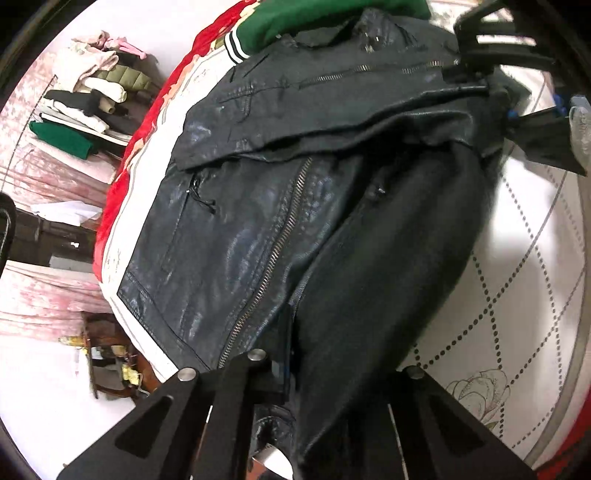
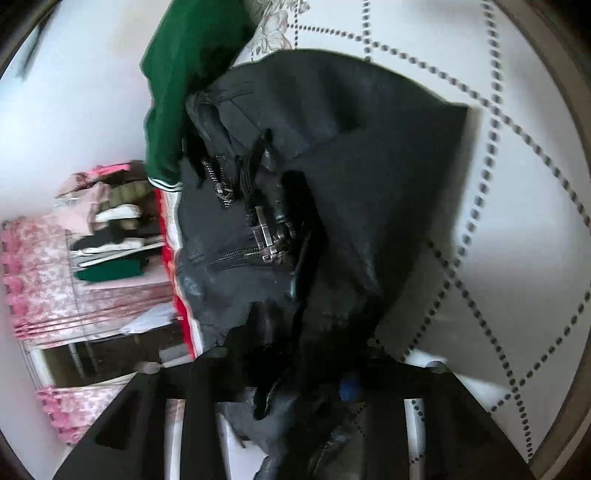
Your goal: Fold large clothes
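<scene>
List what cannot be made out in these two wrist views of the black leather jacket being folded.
- Left gripper: the jacket drapes over its fingertips in the left wrist view; closure unclear.
- Right gripper: blurred and buried in jacket folds in the right wrist view.
- Green garment: cut off by the frame's top edge, partly under the jacket.
- Clothes pile: too small to identify pieces.

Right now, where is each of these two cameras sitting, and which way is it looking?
Left wrist view: rides on the left tool, looking along its fingers over the black leather jacket on the quilted bed; the right tool shows far off.
Right wrist view: rides on the right tool, facing the jacket's bunched zipper end; only its own fingers show.
Both share the jacket, the green garment and the clothes pile.
</scene>
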{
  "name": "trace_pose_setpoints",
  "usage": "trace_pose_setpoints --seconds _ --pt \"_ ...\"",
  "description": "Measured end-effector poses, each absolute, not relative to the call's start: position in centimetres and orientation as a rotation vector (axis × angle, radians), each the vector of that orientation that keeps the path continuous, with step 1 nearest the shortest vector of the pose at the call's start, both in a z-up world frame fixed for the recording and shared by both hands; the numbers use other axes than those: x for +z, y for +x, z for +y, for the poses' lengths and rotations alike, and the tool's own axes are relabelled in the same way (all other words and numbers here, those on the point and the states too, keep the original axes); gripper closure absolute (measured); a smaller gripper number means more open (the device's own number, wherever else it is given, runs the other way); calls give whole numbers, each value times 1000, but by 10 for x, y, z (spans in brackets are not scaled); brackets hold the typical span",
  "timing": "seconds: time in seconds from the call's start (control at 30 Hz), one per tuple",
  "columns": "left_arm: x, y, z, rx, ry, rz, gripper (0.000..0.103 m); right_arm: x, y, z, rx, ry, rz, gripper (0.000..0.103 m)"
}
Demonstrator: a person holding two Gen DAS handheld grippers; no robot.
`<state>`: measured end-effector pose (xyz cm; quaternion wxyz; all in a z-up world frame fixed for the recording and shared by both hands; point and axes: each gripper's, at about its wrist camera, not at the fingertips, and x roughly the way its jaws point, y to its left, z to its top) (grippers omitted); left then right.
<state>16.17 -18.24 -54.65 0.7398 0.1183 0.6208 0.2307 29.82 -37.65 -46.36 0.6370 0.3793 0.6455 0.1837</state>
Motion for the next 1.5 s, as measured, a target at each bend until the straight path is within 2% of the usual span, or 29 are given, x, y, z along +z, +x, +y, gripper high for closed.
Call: trace_pose_setpoints --seconds 0.1,0.17,0.37,0.5,0.6,0.77,0.83,0.9,0.93,0.97,1.0,1.03,1.07,1.1,1.13,1.27,1.4,1.5 --pt "-528 159 -174 467 190 1363 98 -439 299 -360 386 800 1439 82" --pt "-512 158 -158 427 134 1364 98 -411 298 -345 374 745 1419 83" --pt "-458 157 -97 293 -27 1350 98 -310 306 -272 344 533 1375 84" --pt "-437 163 -35 243 -135 1362 96 -271 314 -205 319 362 1378 84" --pt "-438 168 19 247 -212 1362 91 -271 329 -124 300 248 1401 84" --pt "-474 170 106 260 -373 1403 87 -320 351 -18 271 75 1500 84" --pt "-493 167 133 252 -470 1409 84 -351 361 14 261 53 1555 79" --pt "-507 164 155 251 -527 1405 76 -380 368 33 304 86 1640 57" --pt "-510 162 163 269 -529 1398 72 -387 370 37 342 129 1672 55" --pt "-510 161 170 282 -525 1383 58 -391 369 38 396 196 1694 54" --pt "-510 162 175 287 -523 1373 34 -388 367 34 426 235 1691 53" --pt "-509 161 179 296 -526 1363 22 -381 364 26 432 249 1665 49" --pt "-508 160 182 304 -533 1348 15 -368 361 11 437 262 1614 36" --pt "-508 160 183 309 -537 1338 15 -359 359 -3 426 273 1576 25" --pt "-509 162 185 312 -535 1341 15 -351 359 -21 394 284 1534 23" --pt "-534 174 174 341 -483 1378 13 -349 364 -120 158 351 1449 23" --pt "-570 189 161 370 -388 1448 13 -395 386 -192 77 511 1458 23" --pt "-581 197 159 366 -375 1465 13 -428 399 -206 177 675 1447 20"
